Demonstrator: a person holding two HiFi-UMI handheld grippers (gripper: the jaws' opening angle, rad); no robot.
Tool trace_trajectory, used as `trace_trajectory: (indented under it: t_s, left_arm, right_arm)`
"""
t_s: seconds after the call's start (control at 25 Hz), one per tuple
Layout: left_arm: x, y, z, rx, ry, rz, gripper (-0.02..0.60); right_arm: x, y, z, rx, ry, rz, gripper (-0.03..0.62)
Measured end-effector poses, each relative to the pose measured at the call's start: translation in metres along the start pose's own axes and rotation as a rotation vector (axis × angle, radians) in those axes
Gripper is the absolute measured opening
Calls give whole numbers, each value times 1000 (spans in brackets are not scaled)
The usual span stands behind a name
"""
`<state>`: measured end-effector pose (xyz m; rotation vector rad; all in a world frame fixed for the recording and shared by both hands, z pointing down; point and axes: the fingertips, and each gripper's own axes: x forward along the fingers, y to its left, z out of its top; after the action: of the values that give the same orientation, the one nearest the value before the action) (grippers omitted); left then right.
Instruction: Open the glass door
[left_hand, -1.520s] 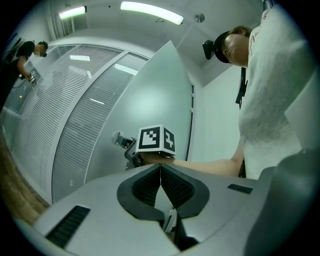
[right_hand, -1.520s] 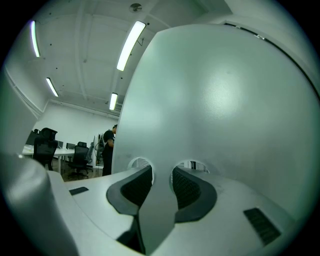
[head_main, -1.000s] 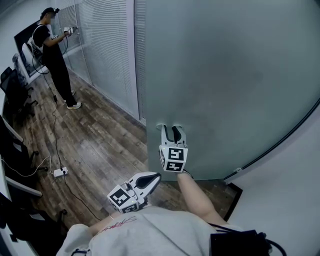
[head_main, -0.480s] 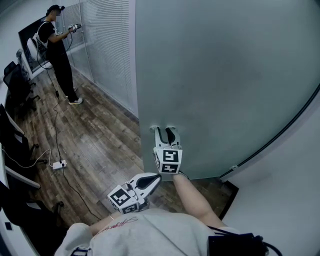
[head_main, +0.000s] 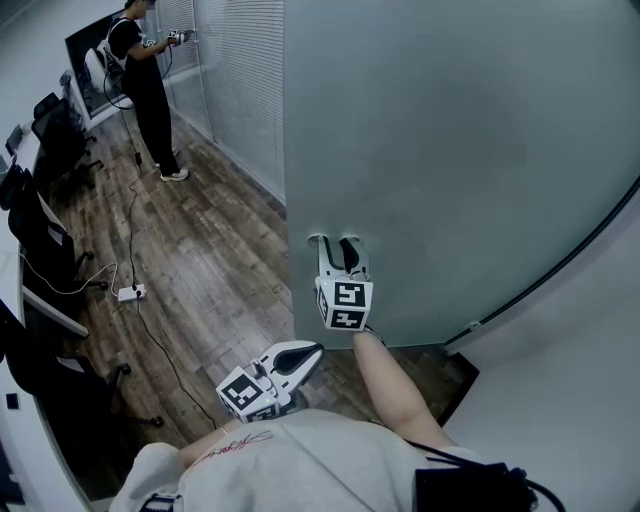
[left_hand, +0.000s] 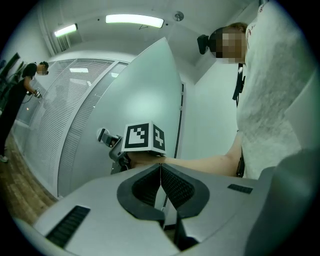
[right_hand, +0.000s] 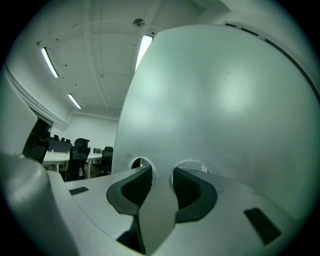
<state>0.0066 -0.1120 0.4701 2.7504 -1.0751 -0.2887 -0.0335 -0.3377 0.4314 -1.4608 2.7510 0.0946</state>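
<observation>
The frosted glass door (head_main: 450, 150) stands ajar, its free edge running down the middle of the head view. My right gripper (head_main: 335, 243) points level at it, one jaw pushed through each of two round holes (right_hand: 140, 162) near that edge. The jaws are shut on the strip of glass (right_hand: 161, 200) between the holes. In the right gripper view the door (right_hand: 215, 100) fills the frame around my right gripper (right_hand: 160, 172). My left gripper (head_main: 308, 350) hangs low by my body, shut and empty. From the left gripper view its pads (left_hand: 161, 167) meet, with the right gripper's marker cube (left_hand: 142, 137) ahead.
A person (head_main: 150, 70) stands at the far left by a wall of blinds (head_main: 240, 70). Office chairs (head_main: 40, 150) line the left side. A power strip with a cable (head_main: 130, 293) lies on the wood floor. A dark door frame (head_main: 560, 270) and white wall (head_main: 580, 400) are to the right.
The door has swung a little with my right gripper still in its holes. Both hands moved along with it, and more of the floor and room shows at the left.
</observation>
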Motion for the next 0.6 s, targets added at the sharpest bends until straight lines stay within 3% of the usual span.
trace_trajectory:
  t_s: [0.36, 0.6]
  left_arm:
    - [-27, -56, -20, -33, 9, 48, 18]
    - [-47, -75, -17, -8, -18, 64, 18]
  right_arm:
    - [-44, 18, 6, -9, -27, 45, 133]
    - [-68, 28, 9, -4, -51, 75, 133]
